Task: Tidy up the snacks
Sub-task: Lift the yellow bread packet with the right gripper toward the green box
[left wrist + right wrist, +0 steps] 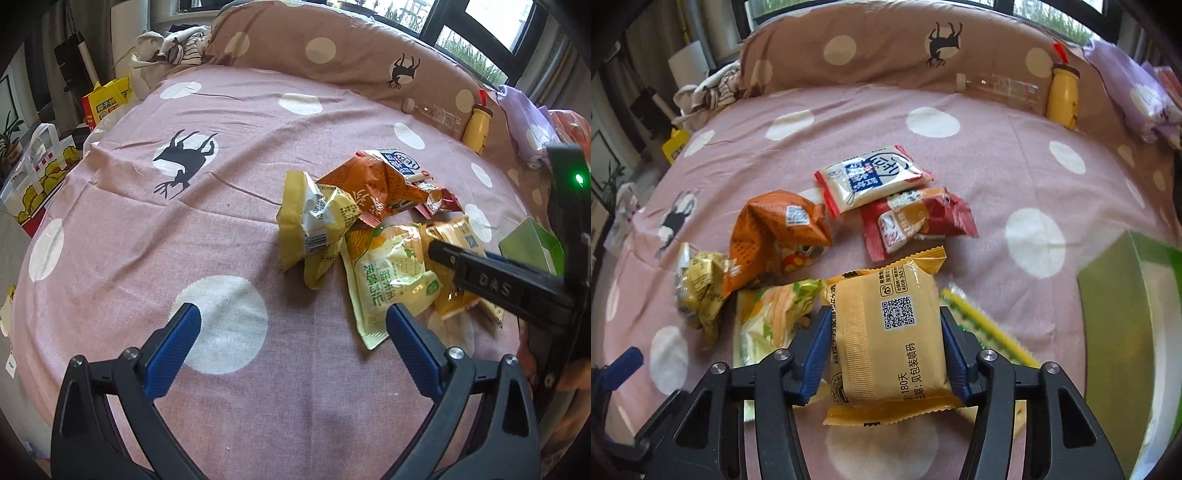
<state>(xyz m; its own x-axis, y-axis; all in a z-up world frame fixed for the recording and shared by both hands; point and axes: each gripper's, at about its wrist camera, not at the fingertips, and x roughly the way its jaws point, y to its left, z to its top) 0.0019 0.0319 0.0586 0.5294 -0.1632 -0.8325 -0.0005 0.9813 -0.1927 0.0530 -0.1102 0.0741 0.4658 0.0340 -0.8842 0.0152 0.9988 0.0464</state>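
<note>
A bed covered in a pink cotton sheet with white dots and deer prints fills both views, windows behind. The right gripper pinches a flat orange-yellow plastic snack packet just above the pile of crinkled snack bags. A green cardboard box stands just right. The left gripper hovers spread nearby.

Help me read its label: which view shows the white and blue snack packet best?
Right wrist view: the white and blue packet lies flat, fully exposed. The left wrist view shows only its far corner behind the orange bag.
</note>
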